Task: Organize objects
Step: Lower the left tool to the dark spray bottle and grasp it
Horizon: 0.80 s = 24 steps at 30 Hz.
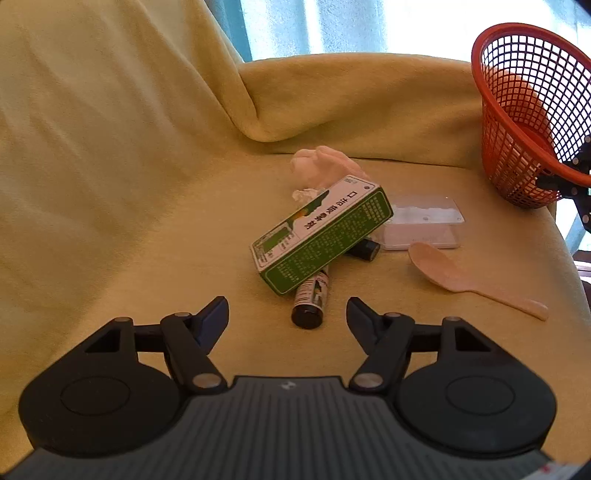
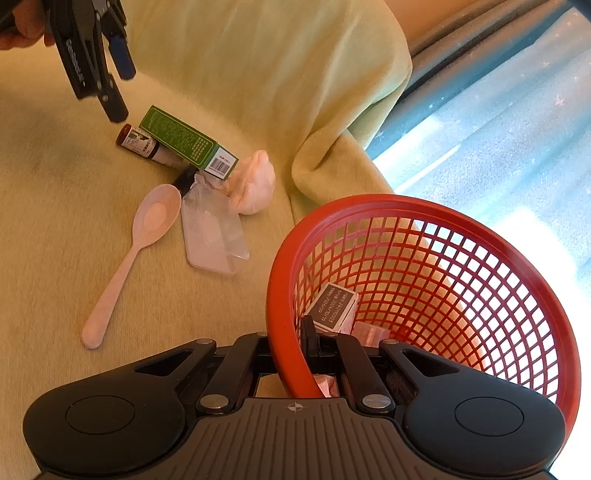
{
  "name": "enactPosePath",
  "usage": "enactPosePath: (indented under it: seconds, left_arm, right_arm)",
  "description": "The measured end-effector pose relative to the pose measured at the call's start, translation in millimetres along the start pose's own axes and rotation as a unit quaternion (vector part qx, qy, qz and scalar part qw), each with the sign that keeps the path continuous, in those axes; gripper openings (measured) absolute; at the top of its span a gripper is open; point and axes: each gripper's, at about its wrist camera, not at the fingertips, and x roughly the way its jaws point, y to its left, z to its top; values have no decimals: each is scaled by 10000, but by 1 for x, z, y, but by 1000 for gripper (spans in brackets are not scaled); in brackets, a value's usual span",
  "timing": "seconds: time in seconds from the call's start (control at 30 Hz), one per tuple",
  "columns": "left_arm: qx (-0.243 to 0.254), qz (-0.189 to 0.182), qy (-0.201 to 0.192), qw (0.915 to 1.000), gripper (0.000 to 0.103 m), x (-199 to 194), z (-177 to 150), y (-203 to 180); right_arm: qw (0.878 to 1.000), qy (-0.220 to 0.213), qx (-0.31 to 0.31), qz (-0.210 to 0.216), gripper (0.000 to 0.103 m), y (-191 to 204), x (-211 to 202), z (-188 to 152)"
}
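A green and white carton (image 1: 321,236) lies tilted across a small dark bottle (image 1: 312,299) on the yellow-covered sofa seat. My left gripper (image 1: 286,314) stands open just short of the bottle's base, its pads touching nothing. In the right wrist view the left gripper (image 2: 122,92) hovers above the bottle (image 2: 138,142) and carton (image 2: 184,142). My right gripper (image 2: 310,339) is shut on the rim of the orange mesh basket (image 2: 280,295), which is tipped toward the pile. A dark printed box (image 2: 332,306) lies inside the basket.
A pink spoon (image 1: 454,277), a clear plastic case (image 1: 424,221), a pale pink soft lump (image 1: 325,166) and a black object (image 1: 364,249) under the carton lie close together. The sofa back (image 1: 110,110) rises on the left. A hand (image 2: 22,26) holds the left gripper.
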Motion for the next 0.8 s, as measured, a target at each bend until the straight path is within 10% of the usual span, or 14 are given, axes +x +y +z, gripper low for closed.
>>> enactPosePath:
  seconds: [0.5,0.8]
  left_arm:
    - [-2,26,293,9996,22,49,3,-14]
    - [107,-311,303,9990,19,20,-13,-26]
  right_arm:
    - [10000,-19,-54,8,1,-1,0,1]
    - [10000,-16,-46,7,1,-1,1,2]
